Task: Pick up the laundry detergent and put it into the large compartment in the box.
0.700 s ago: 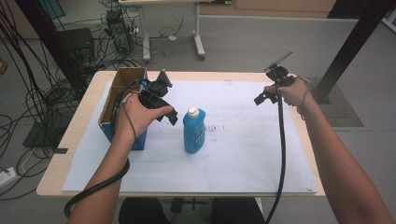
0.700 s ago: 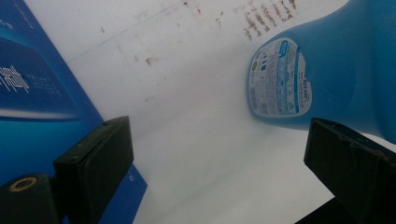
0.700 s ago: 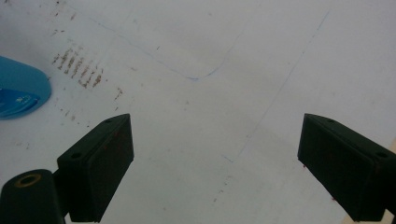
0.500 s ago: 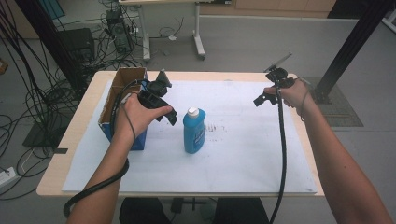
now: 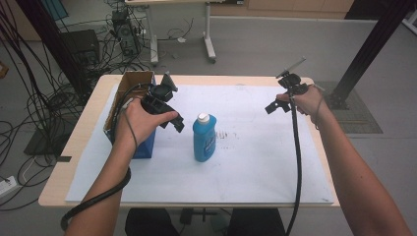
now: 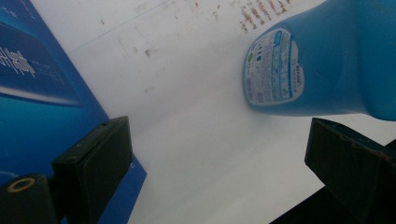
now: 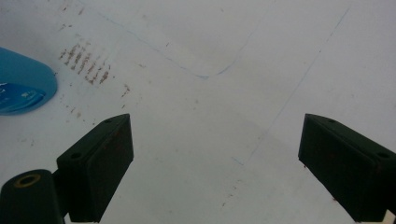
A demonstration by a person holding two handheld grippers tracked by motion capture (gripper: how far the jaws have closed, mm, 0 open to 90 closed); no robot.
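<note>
- The white paper sheet covers the desk nearest the person; it is bare at the front, with faint brown smudges nearer the middle.
- The blue bottle stands upright near the middle of the sheet, white cap on, label facing the person, clear of everything and so easy to reach from the side.
- The left gripper hovers just beside the bottle, between it and the blue box. Its jaws are spread wide with nothing between them; in the left gripper view the bottle lies ahead of them, untouched. I judge it is lined up for a side grasp.
- The right gripper waits well apart at the far right, jaws spread over bare paper, probably held clear.
- The box sits at the desk's left edge, top flaps open.
</note>
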